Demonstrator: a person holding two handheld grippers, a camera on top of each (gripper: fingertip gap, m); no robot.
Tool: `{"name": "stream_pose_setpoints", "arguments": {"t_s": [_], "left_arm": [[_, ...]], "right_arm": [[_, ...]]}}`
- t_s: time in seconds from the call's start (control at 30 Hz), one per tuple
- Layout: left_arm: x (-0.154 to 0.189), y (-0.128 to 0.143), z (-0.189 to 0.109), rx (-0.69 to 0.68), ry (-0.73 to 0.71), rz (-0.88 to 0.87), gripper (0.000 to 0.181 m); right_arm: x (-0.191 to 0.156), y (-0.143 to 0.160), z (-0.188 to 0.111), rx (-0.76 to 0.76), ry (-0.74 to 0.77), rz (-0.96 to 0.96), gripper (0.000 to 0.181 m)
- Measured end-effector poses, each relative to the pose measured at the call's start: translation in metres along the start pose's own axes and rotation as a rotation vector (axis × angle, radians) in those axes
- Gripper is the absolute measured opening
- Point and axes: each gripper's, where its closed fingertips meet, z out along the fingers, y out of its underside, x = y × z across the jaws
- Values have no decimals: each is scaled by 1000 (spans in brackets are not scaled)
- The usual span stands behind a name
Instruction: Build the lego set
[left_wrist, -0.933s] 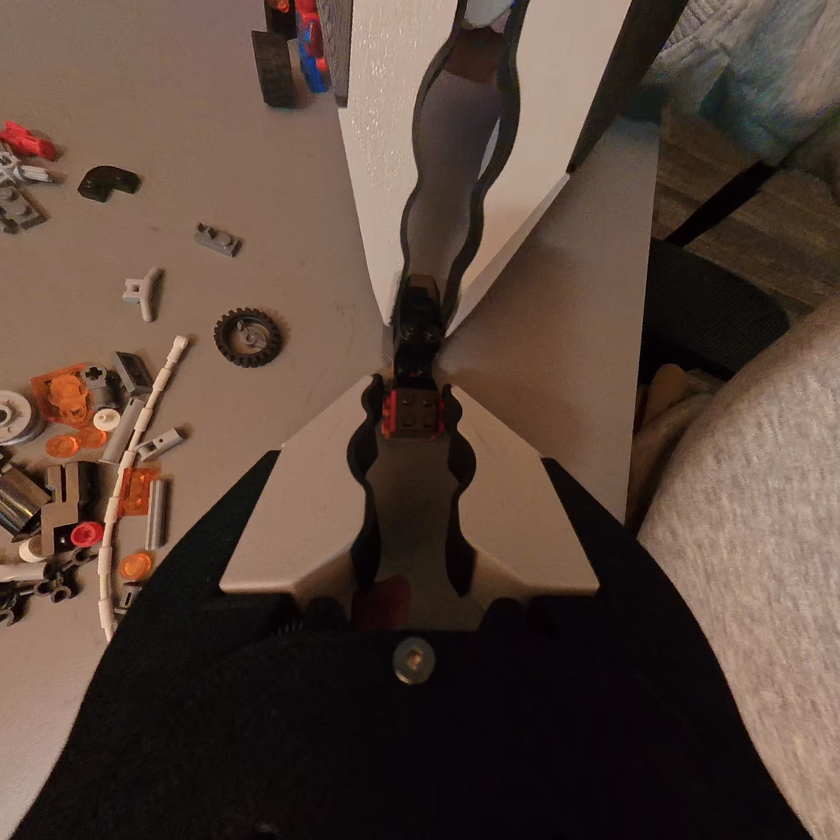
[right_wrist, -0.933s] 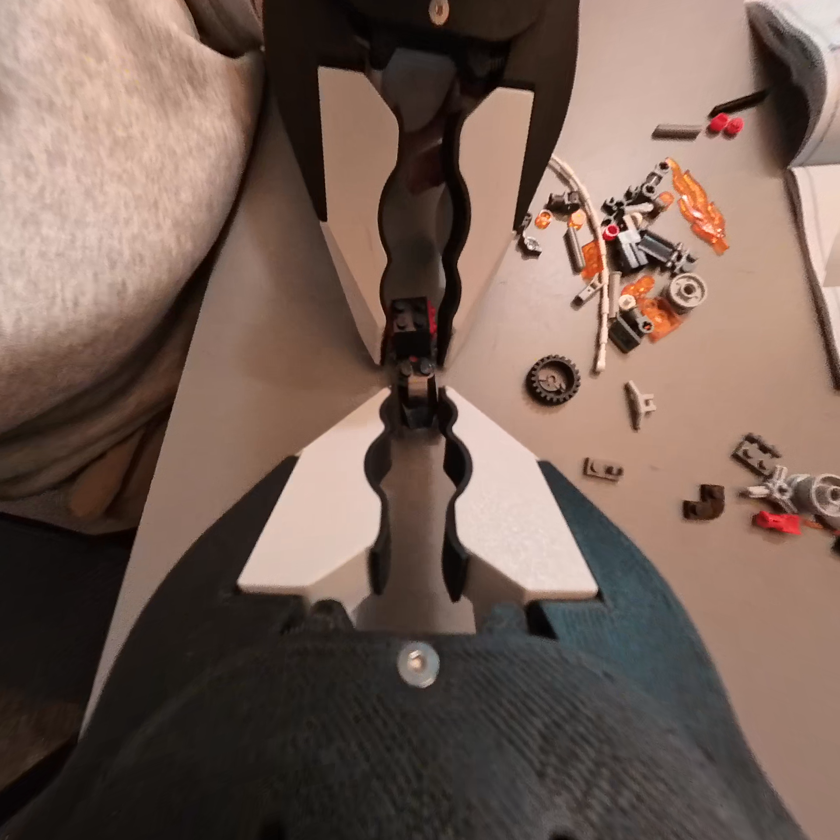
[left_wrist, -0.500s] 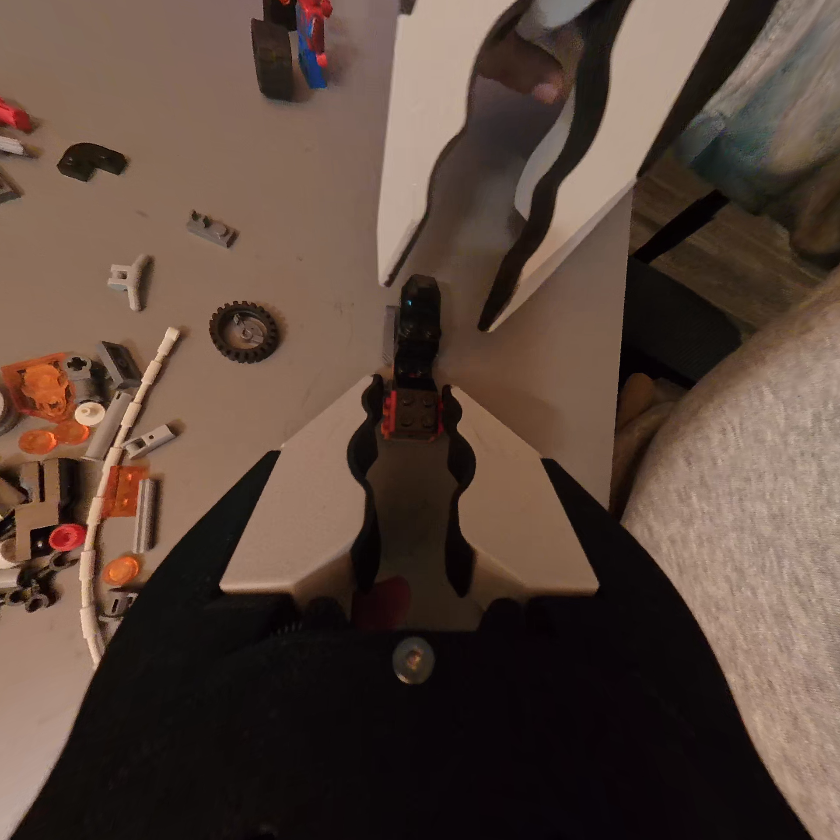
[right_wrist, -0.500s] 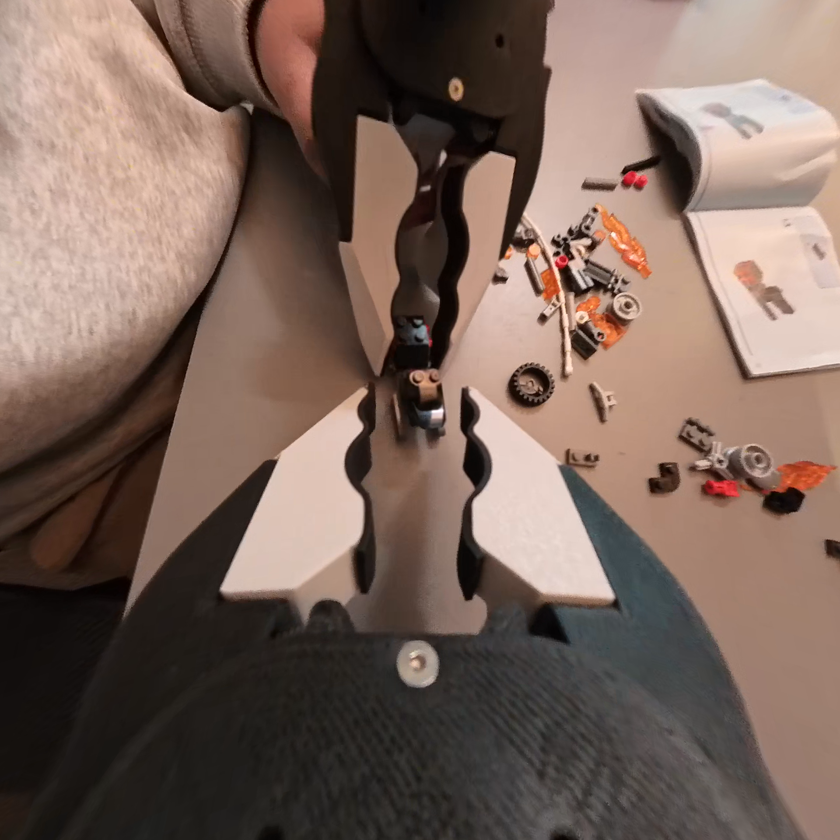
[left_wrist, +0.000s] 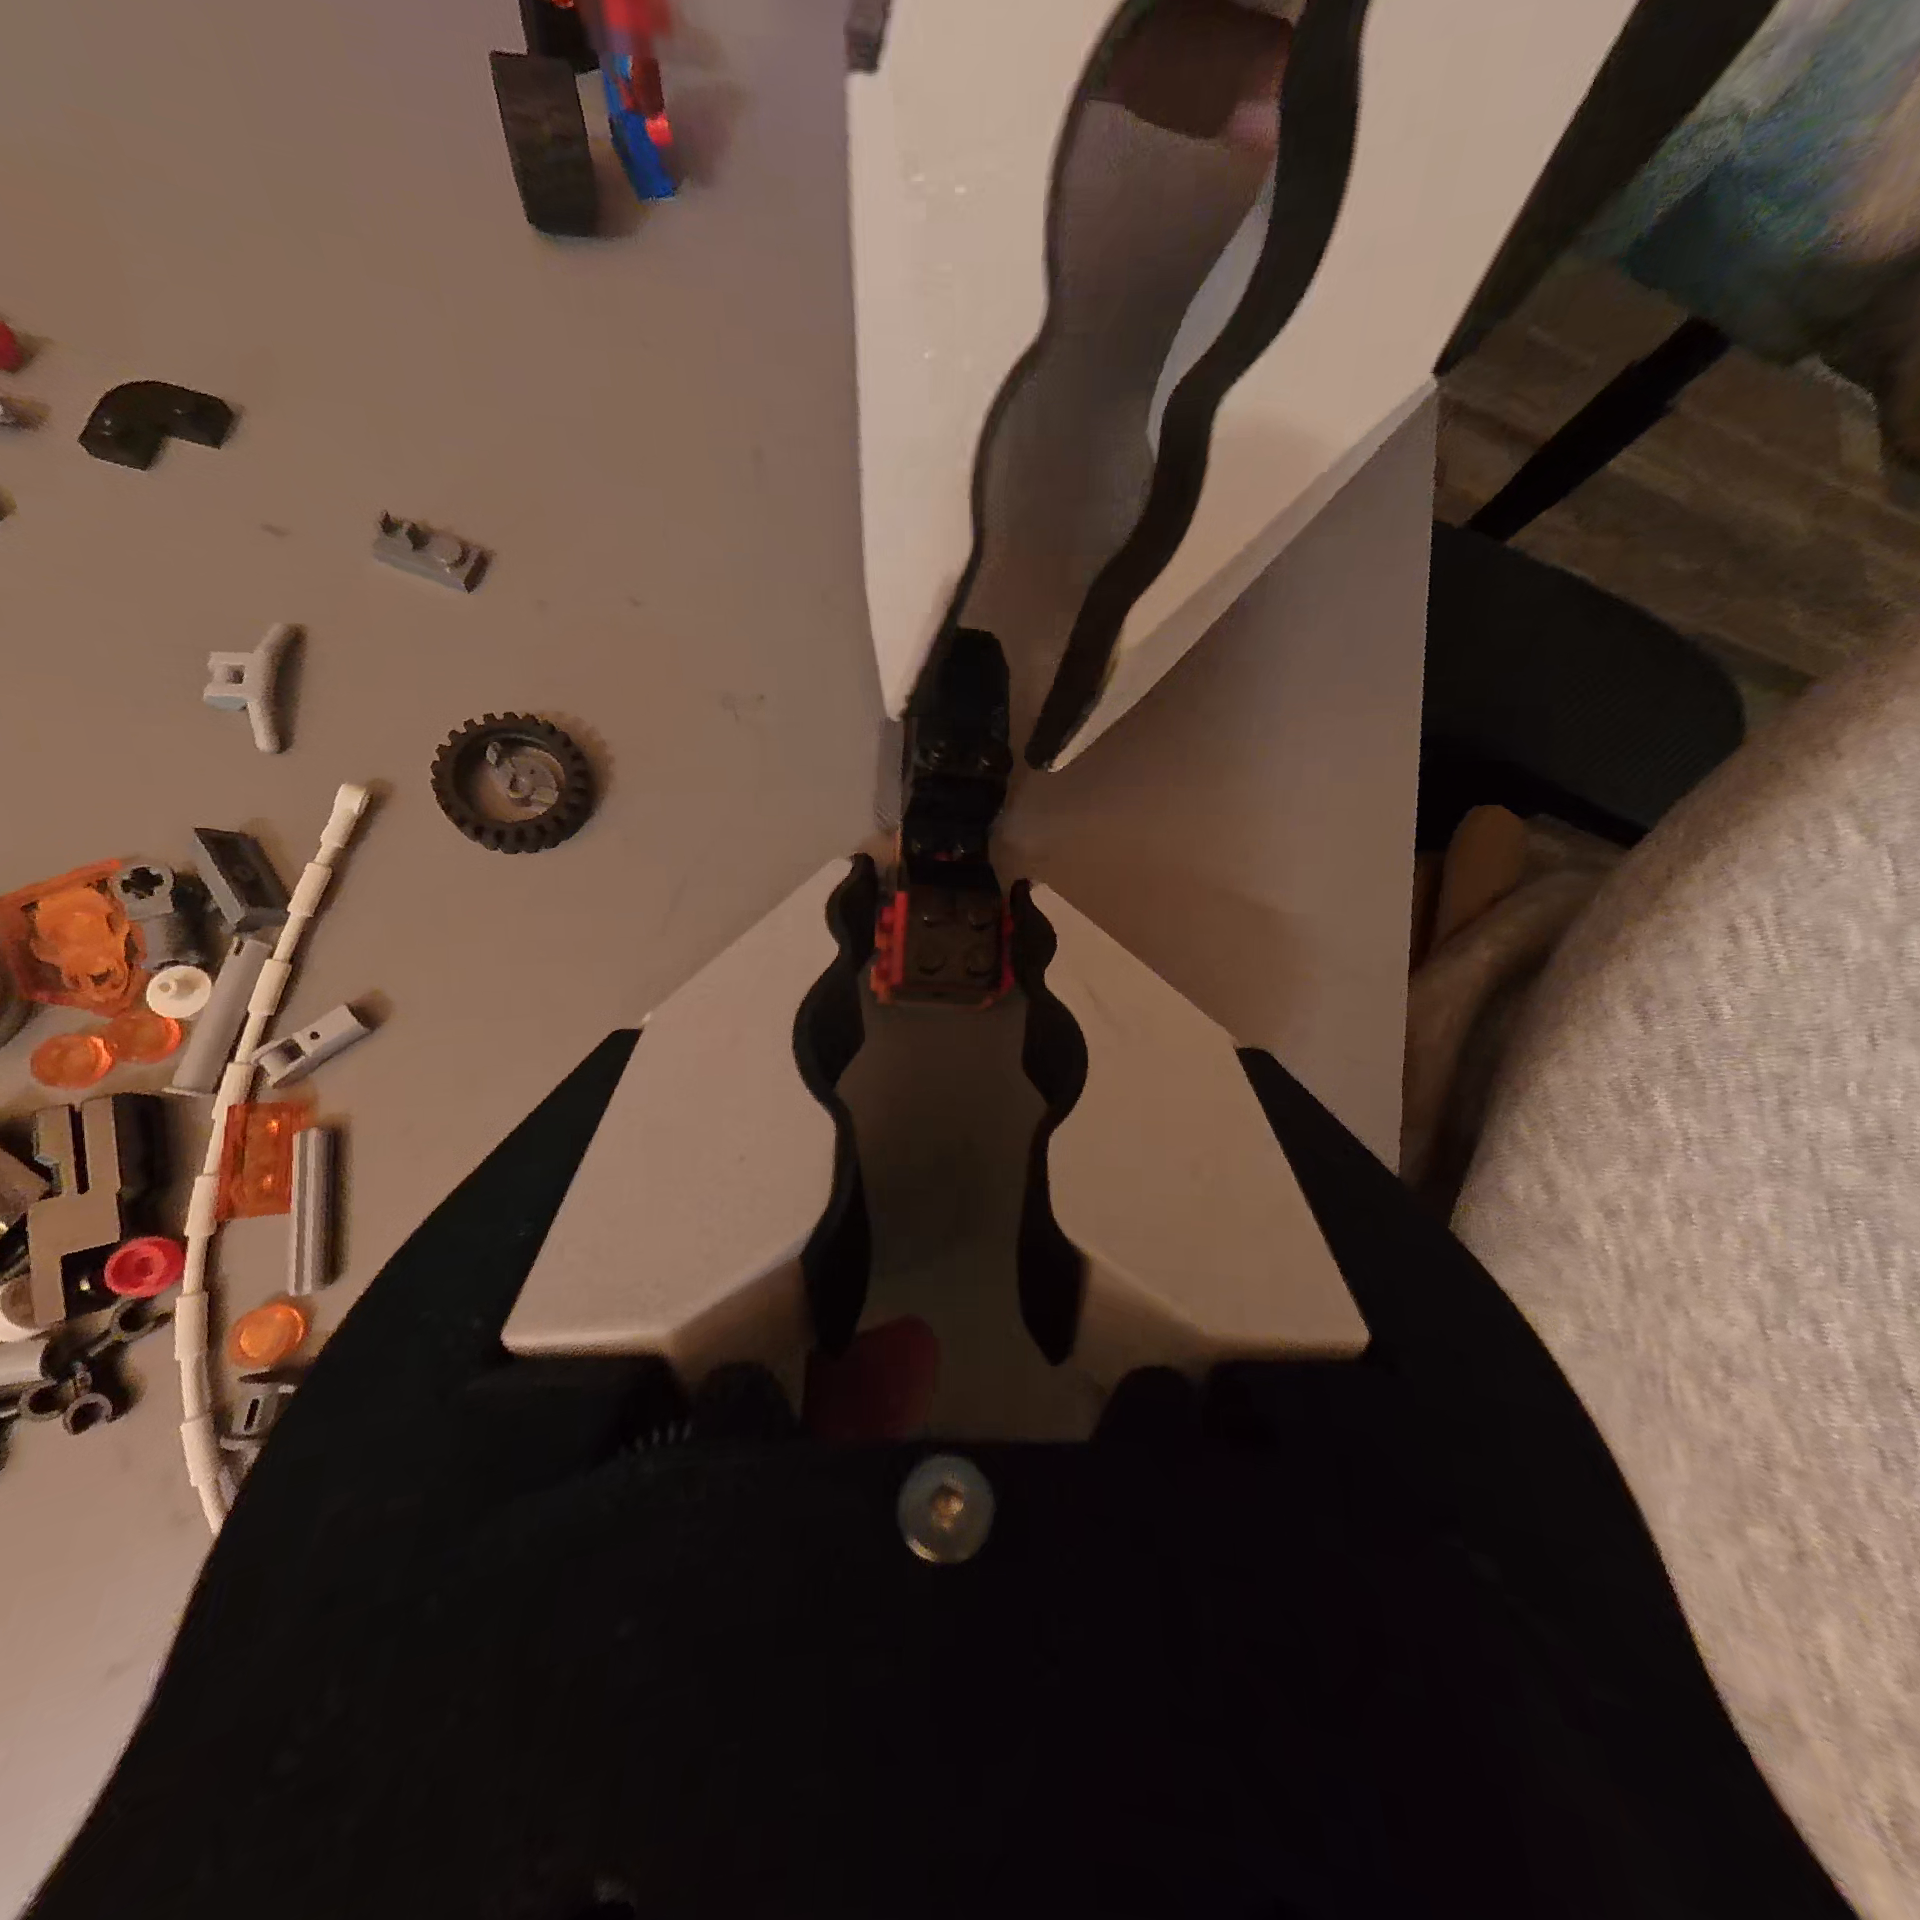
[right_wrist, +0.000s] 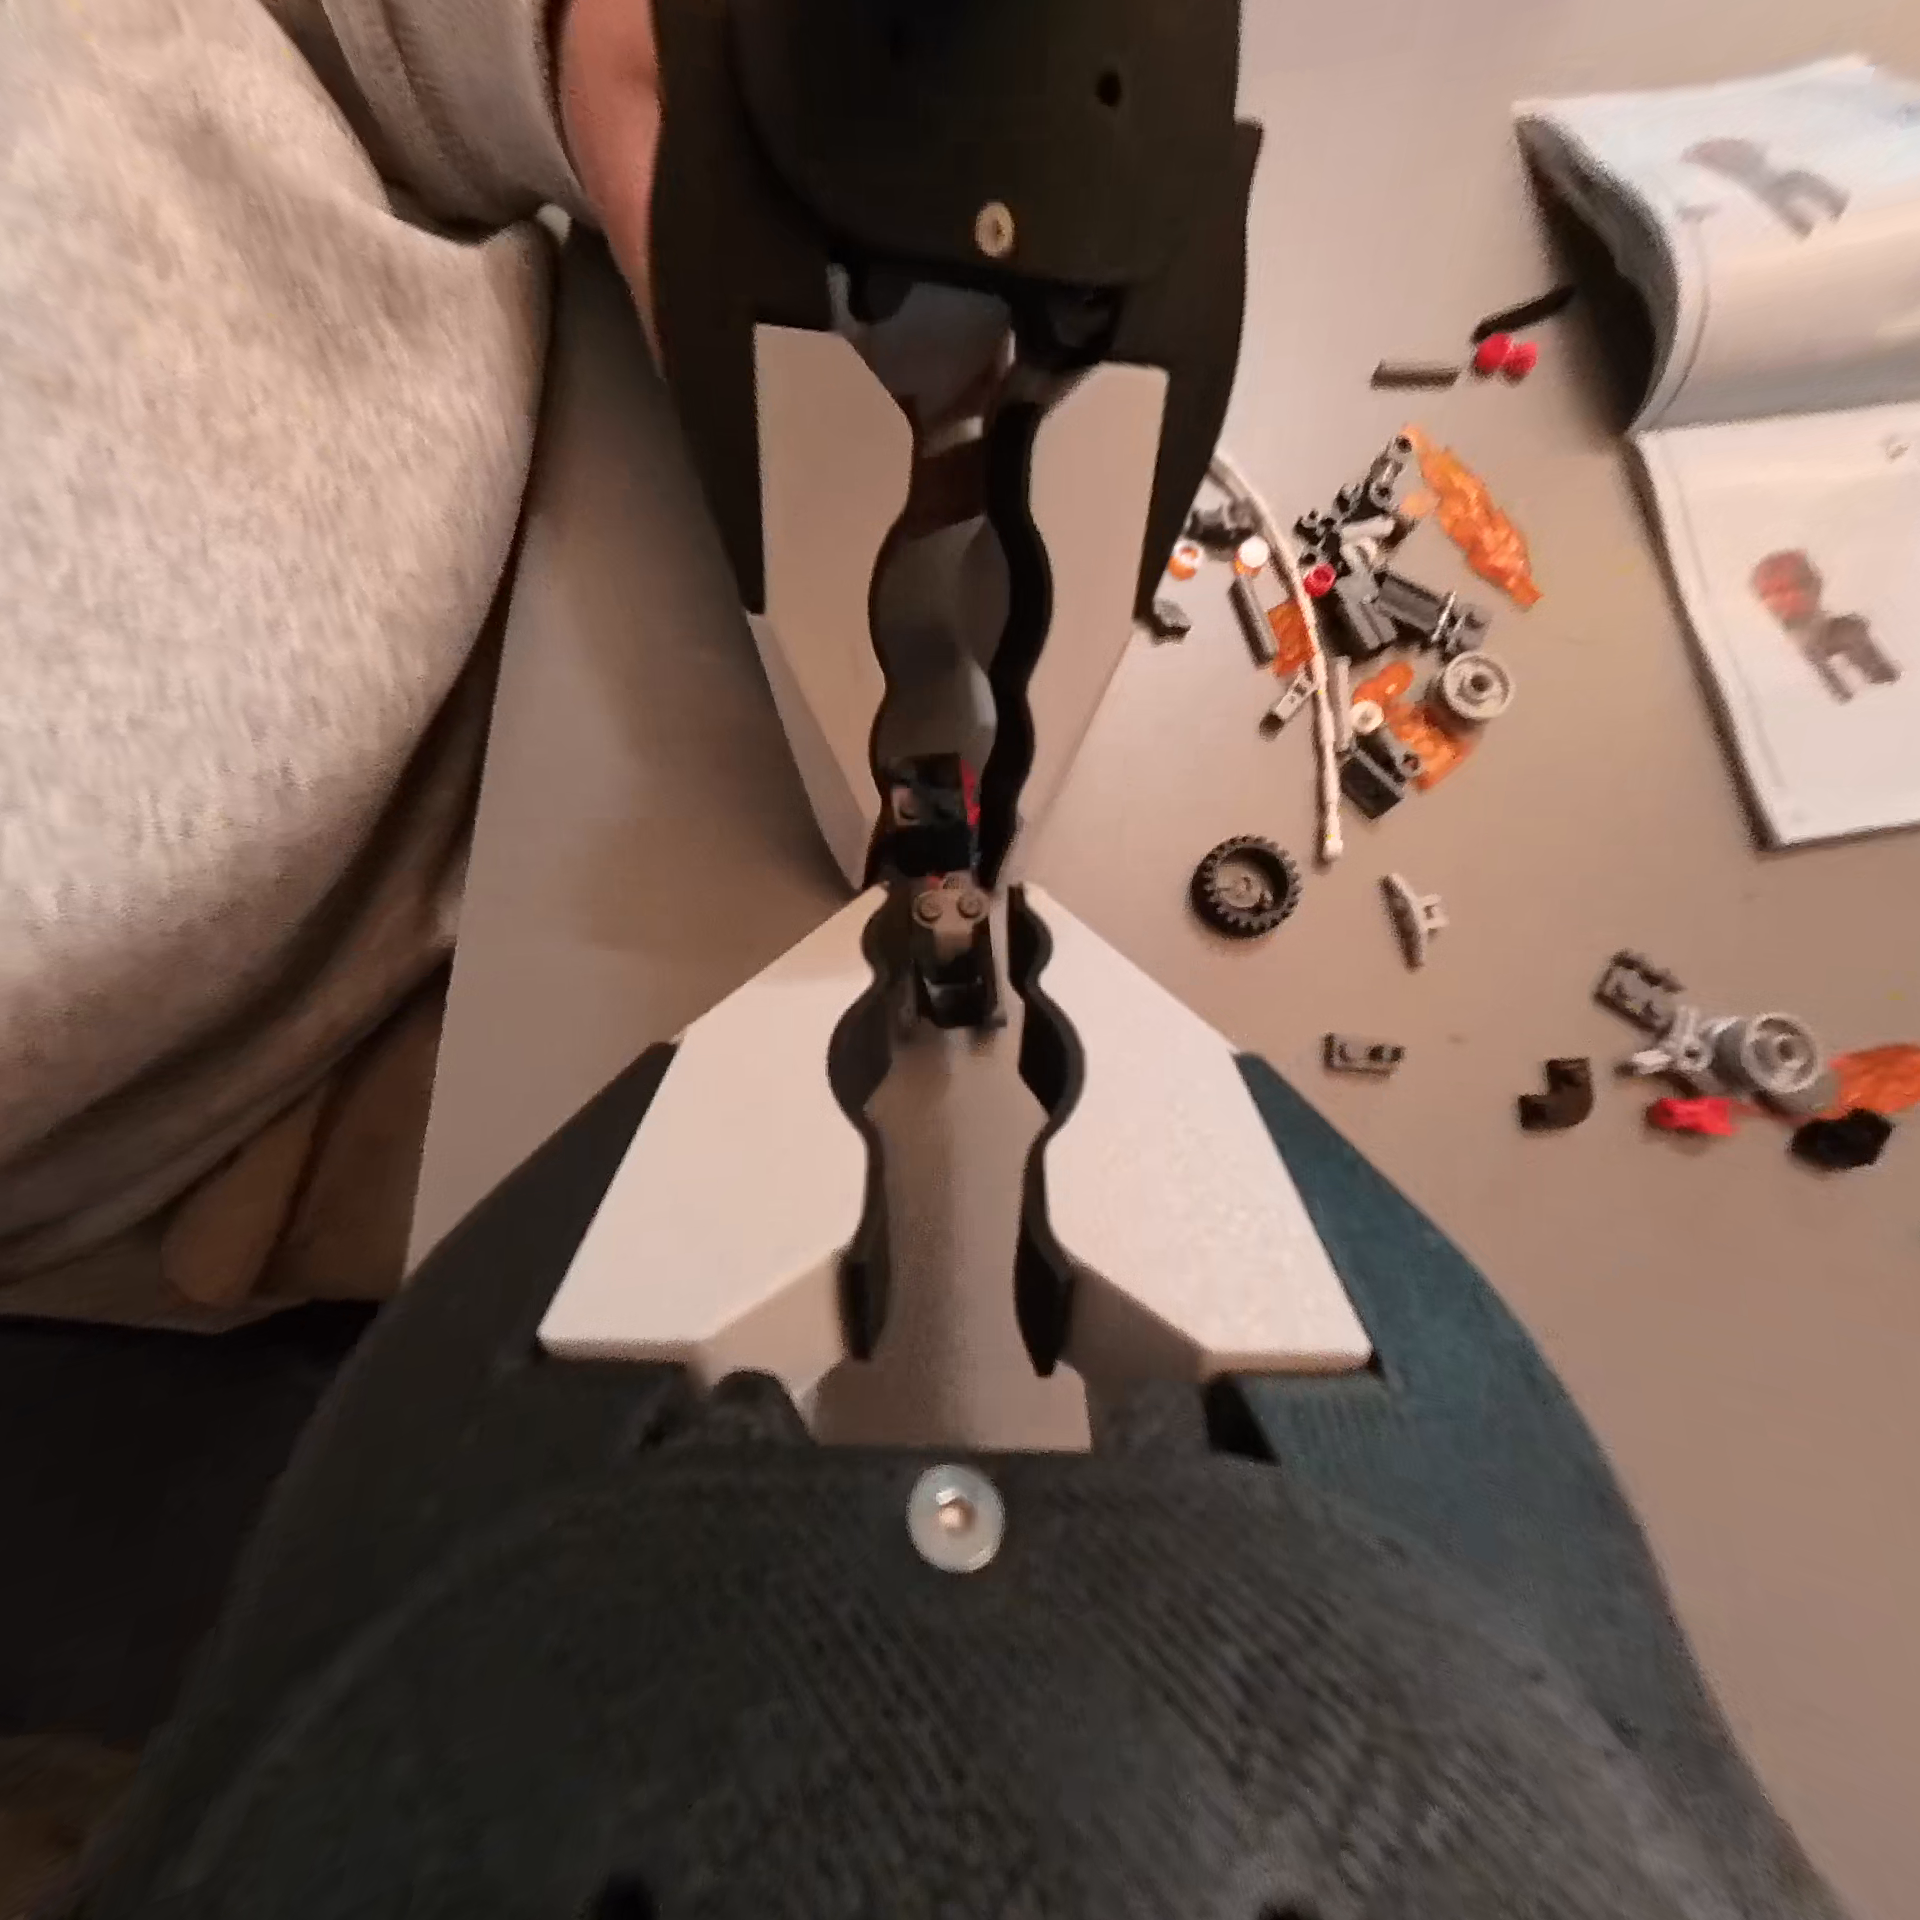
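My left gripper (left_wrist: 940, 883) is shut on a small black and red brick block (left_wrist: 940, 951) and holds it above the table's near edge. A dark piece (left_wrist: 961, 717) sticks out of the block's front. My right gripper (right_wrist: 945, 904) faces the left one tip to tip and is shut on that dark piece, which has two round studs (right_wrist: 945, 914). In the right wrist view the left gripper (right_wrist: 930, 873) comes down from the top with the block (right_wrist: 935, 795) between its fingers. In the left wrist view the right gripper (left_wrist: 971, 738) comes down from the top.
Loose parts lie on the grey table (left_wrist: 623, 416): a black tyre (left_wrist: 520, 781), a white hose (left_wrist: 270, 997), orange and grey bits (left_wrist: 104, 1039), a blue and red model with a wheel (left_wrist: 582, 135). An open booklet (right_wrist: 1818, 623) lies farther off. A grey sleeve (right_wrist: 208, 520) borders the table edge. My two grippers' fingertips are within a few centimetres of each other.
Half a second ago my right gripper was open and drawn back from the dark piece. It has moved in again and shut on it. The left gripper has kept its hold.
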Motion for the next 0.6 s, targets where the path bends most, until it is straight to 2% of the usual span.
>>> {"name": "stream_pose_setpoints", "arguments": {"t_s": [0.37, 0.6], "left_arm": [[1, 0, 0, -4, -13, 23, 24], [1, 0, 1, -4, -10, 21, 24]], "right_arm": [[-3, 5, 5, -133, -73, 9, 17], [-3, 8, 6, -164, -99, 20, 14]]}}
